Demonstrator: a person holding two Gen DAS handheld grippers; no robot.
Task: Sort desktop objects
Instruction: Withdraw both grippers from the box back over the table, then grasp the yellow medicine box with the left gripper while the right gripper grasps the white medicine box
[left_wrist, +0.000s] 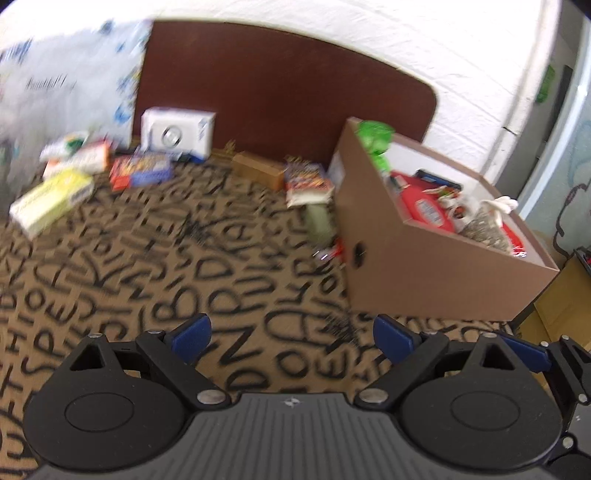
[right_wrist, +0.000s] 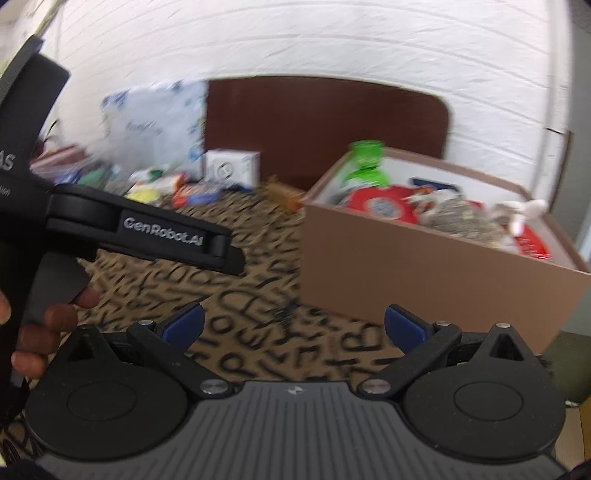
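A brown cardboard box (left_wrist: 436, 266) stands at the right of the lettered tablecloth (left_wrist: 177, 266), holding red packets (left_wrist: 424, 206), a green bag (left_wrist: 375, 140) and other items; it also shows in the right wrist view (right_wrist: 424, 266). Loose on the cloth lie a yellow box (left_wrist: 51, 203), a red-blue packet (left_wrist: 142, 170), a white box (left_wrist: 177, 133), a small brown box (left_wrist: 258, 170) and a snack bag (left_wrist: 308, 182). My left gripper (left_wrist: 291, 336) is open and empty above the cloth. My right gripper (right_wrist: 293, 326) is open and empty, near the box's front.
A dark brown chair back (left_wrist: 284, 92) stands behind the table. A white printed plastic bag (left_wrist: 70, 85) sits at the far left. The left gripper's black body (right_wrist: 110, 229), held by a hand (right_wrist: 40, 325), fills the left of the right wrist view. White wall behind.
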